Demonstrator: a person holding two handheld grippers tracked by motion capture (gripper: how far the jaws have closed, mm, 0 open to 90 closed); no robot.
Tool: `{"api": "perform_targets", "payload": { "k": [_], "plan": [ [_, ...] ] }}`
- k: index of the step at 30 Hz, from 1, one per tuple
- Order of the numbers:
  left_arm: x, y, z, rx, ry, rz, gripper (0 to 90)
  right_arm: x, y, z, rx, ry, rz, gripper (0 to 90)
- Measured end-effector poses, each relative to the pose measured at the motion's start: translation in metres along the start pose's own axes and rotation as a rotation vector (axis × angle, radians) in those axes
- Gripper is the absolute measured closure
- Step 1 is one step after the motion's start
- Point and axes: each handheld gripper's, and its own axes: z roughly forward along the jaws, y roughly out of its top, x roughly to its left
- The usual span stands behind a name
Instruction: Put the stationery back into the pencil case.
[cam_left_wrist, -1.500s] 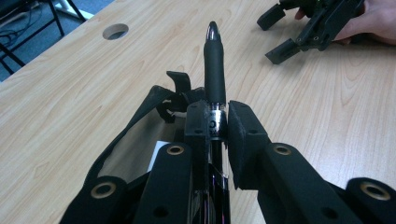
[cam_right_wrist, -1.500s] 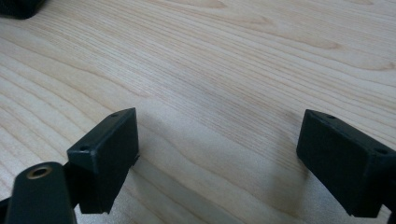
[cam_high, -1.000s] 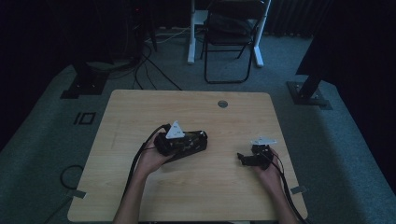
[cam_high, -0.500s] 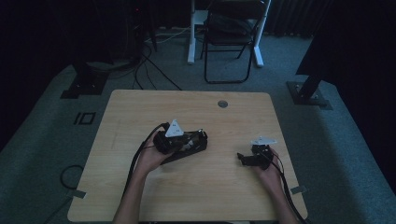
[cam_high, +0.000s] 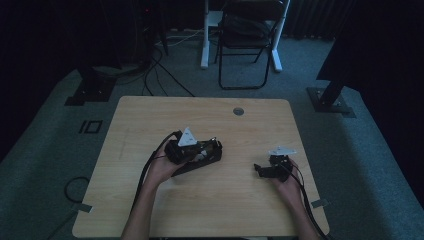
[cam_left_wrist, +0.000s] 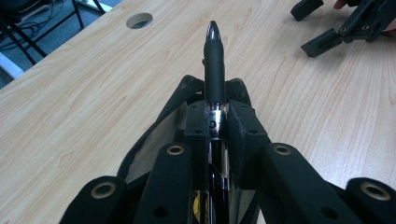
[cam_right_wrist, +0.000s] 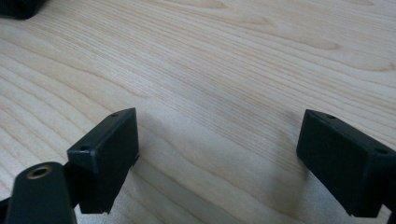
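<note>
Two grippers rest low on the wooden table (cam_high: 150, 125), and we hold a pen (cam_left_wrist: 214, 56) in the left gripper (cam_left_wrist: 215, 126), its jaws pinching the barrel just behind a chrome band, tip pointing away toward the far edge. In the high view this left gripper (cam_high: 192, 150) sits near the table's middle. Our right gripper (cam_right_wrist: 217, 158) lies to the right, near the edge, jaws spread wide over bare wood with nothing between them. To do this well, we judge we should keep the grip square on the barrel, since the pen is round, smooth and glossy and could roll or slip against the flat matte pads
</note>
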Motion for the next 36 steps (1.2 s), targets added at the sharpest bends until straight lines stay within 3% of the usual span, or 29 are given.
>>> {"api": "perform_targets", "payload": {
  "k": [12, 36],
  "plan": [
    [0.000, 0.005, 0.004, 0.016, 0.023, 0.028, 79.3, 0.000, 0.000, 0.000, 0.000, 0.000, 0.000, 12.8],
    [0.004, -0.004, 0.019, 0.082, 0.026, 0.053, 79.3, 0.000, 0.000, 0.000, 0.001, 0.000, 0.000, 12.8]
  ]
}}
